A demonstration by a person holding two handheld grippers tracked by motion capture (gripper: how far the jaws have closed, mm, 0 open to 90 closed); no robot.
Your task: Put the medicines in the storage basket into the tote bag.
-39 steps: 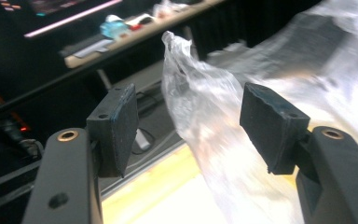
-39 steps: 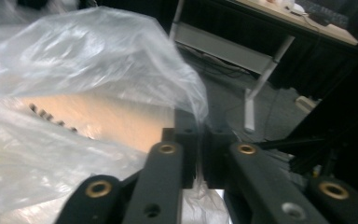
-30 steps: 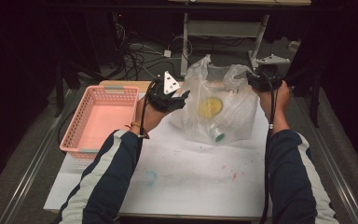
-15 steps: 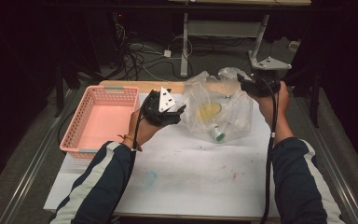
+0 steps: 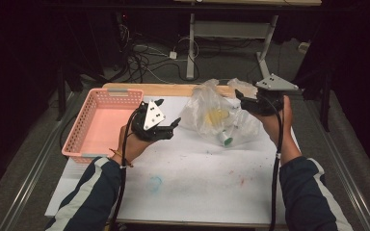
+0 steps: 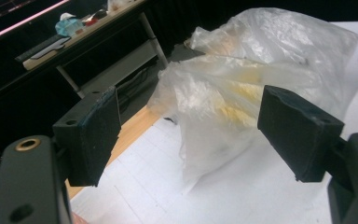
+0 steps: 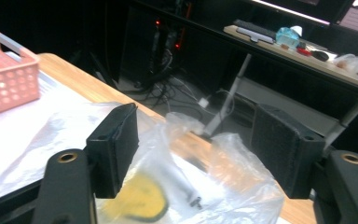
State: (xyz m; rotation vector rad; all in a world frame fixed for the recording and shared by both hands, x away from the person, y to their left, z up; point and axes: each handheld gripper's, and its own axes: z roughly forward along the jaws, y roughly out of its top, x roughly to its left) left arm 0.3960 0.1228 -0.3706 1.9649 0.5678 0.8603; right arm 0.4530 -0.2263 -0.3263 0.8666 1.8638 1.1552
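Fingers of both grippers spread wide; left gripper (image 5: 166,126) beside plastic bag (image 5: 217,115); right gripper (image 5: 243,98) above it.

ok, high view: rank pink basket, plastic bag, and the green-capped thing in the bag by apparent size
1. pink basket
2. plastic bag, close to the basket, so that order is unsure
3. green-capped thing, clearly smallest

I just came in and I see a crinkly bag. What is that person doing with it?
A person holds a black tool in each hand over a clear plastic bag that lies on the white table. Both tools are open and neither grips the bag. The left tool sits beside the bag, the right tool by its top edge. Something yellow is inside. A pink basket waits at the left.
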